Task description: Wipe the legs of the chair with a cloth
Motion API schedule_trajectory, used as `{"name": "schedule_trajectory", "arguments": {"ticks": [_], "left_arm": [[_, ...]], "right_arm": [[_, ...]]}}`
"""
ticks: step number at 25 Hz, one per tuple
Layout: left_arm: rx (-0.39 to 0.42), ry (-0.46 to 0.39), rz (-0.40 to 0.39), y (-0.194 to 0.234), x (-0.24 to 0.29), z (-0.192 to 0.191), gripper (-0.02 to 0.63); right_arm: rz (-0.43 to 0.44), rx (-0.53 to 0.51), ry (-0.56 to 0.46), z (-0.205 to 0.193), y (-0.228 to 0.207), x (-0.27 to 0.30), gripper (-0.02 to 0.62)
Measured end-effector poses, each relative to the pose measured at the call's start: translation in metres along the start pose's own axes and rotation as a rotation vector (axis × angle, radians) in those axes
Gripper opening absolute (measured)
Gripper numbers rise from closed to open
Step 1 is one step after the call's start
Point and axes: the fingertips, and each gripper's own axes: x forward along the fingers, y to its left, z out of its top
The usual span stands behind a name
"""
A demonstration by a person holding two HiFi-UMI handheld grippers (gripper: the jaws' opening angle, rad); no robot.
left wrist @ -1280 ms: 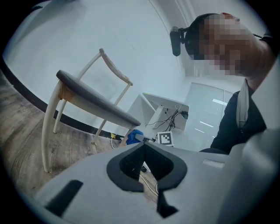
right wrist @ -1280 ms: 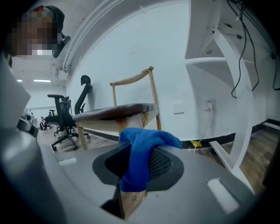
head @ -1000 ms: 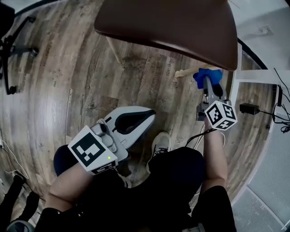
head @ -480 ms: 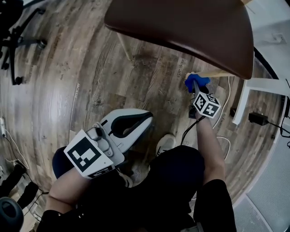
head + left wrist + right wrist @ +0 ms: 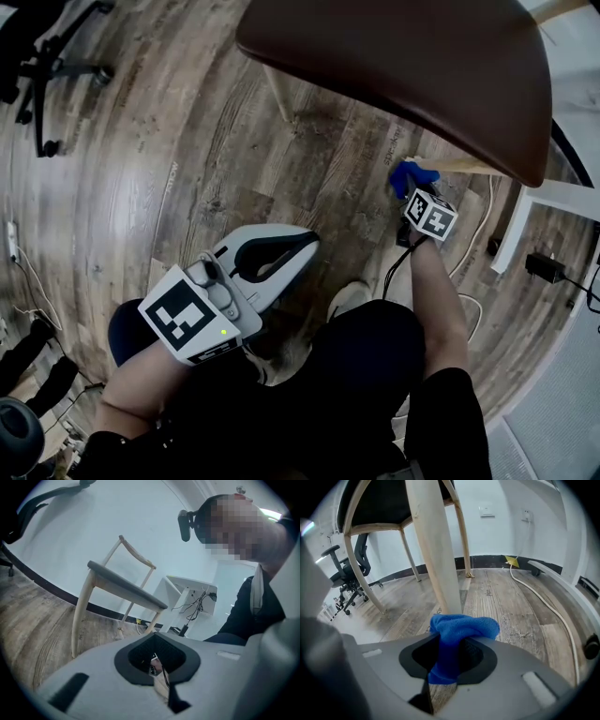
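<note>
The right gripper [image 5: 443,667] clamps a bunched blue cloth [image 5: 461,627] against the pale wooden chair leg [image 5: 436,550], the left gripper [image 5: 272,255] sits closed and empty above the person's lap, and the print on a floor plank [image 5: 490,592] is too small to read.

Head view: from above, steeply down onto chair [image 5: 403,75] seat and floor [image 5: 141,187]. Left gripper view: low, tilted upward, chair well off. Right gripper view: near floor level, close against one chair leg [image 5: 433,550]. Shared by all three — chair and floor.
</note>
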Motion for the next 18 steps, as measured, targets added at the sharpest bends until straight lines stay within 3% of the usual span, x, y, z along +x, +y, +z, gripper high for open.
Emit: {"name": "schedule_trajectory", "arguments": {"ticks": [5,8,13,16,18], "left_arm": [[0.017,-0.014,-0.016,0.000,0.006,0.005,0.008],[0.014,-0.015,-0.025,0.000,0.006,0.006,0.008],[0.027,-0.047,-0.018,0.005,-0.003,0.014,0.008],[0.002,-0.041,0.002,0.004,-0.014,0.014,0.008],[0.014,-0.086,0.008,0.000,-0.021,0.022,0.008]], "right_arm": [[0.030,0.049,-0.026,0.006,0.010,-0.017,0.098],[0.159,0.059,-0.053,0.014,0.053,-0.034,0.098],[0.427,-0.260,-0.062,0.036,0.176,-0.034,0.098],[0.525,-0.468,-0.034,0.045,0.238,-0.008,0.100],[0.553,-0.580,0.002,0.048,0.268,0.015,0.100]]}}
